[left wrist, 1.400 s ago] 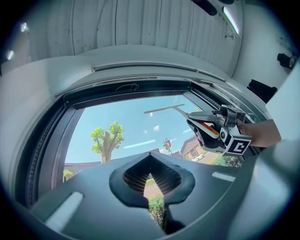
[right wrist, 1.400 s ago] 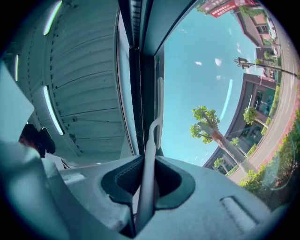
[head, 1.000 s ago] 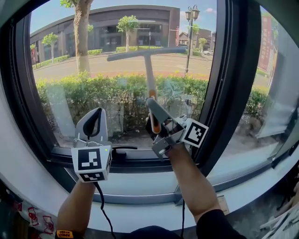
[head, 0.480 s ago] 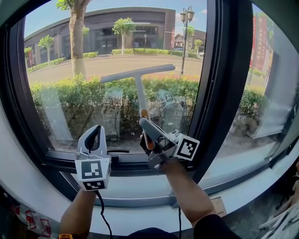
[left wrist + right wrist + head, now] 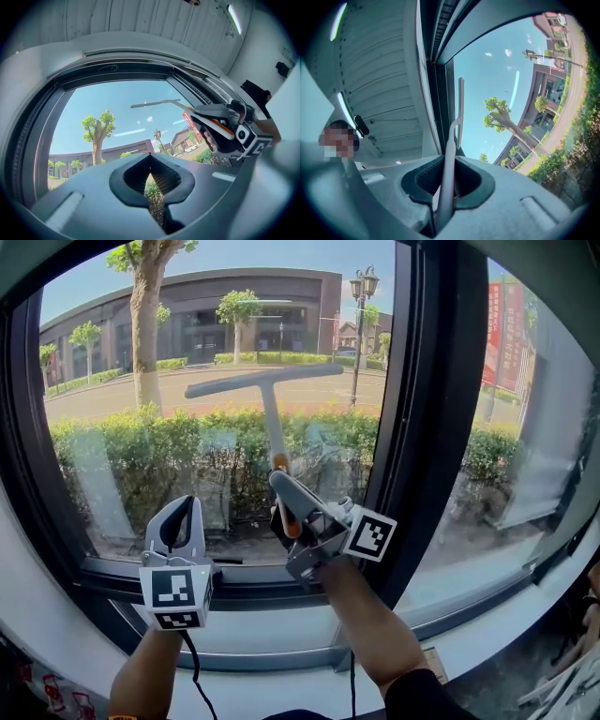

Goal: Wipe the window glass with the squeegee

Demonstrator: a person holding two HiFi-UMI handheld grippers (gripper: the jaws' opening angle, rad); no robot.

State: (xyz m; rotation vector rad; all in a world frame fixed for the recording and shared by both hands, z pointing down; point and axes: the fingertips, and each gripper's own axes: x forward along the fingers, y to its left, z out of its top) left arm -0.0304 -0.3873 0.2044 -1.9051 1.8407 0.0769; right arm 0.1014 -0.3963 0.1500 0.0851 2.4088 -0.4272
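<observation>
A grey T-shaped squeegee (image 5: 263,381) has its blade against the window glass (image 5: 112,456), level with the top of the hedge outside. Its shaft runs down into my right gripper (image 5: 284,491), which is shut on the orange-marked handle. In the right gripper view the handle (image 5: 446,171) passes between the jaws and the blade (image 5: 461,105) stands upright beyond them. My left gripper (image 5: 181,505) is held low by the bottom frame, shut with nothing in it. The left gripper view shows its own tips (image 5: 150,158) touching, with the squeegee (image 5: 157,102) and the right gripper (image 5: 220,129) up to the right.
A thick dark window post (image 5: 427,418) stands just right of the squeegee, with another pane (image 5: 506,446) beyond it. The dark lower frame (image 5: 244,592) and a pale sill (image 5: 272,634) run below both grippers. A slatted ceiling (image 5: 140,18) is overhead.
The squeegee blade and my right gripper have come down the glass compared with a second ago. The left gripper has stayed low by the bottom frame, still shut.
</observation>
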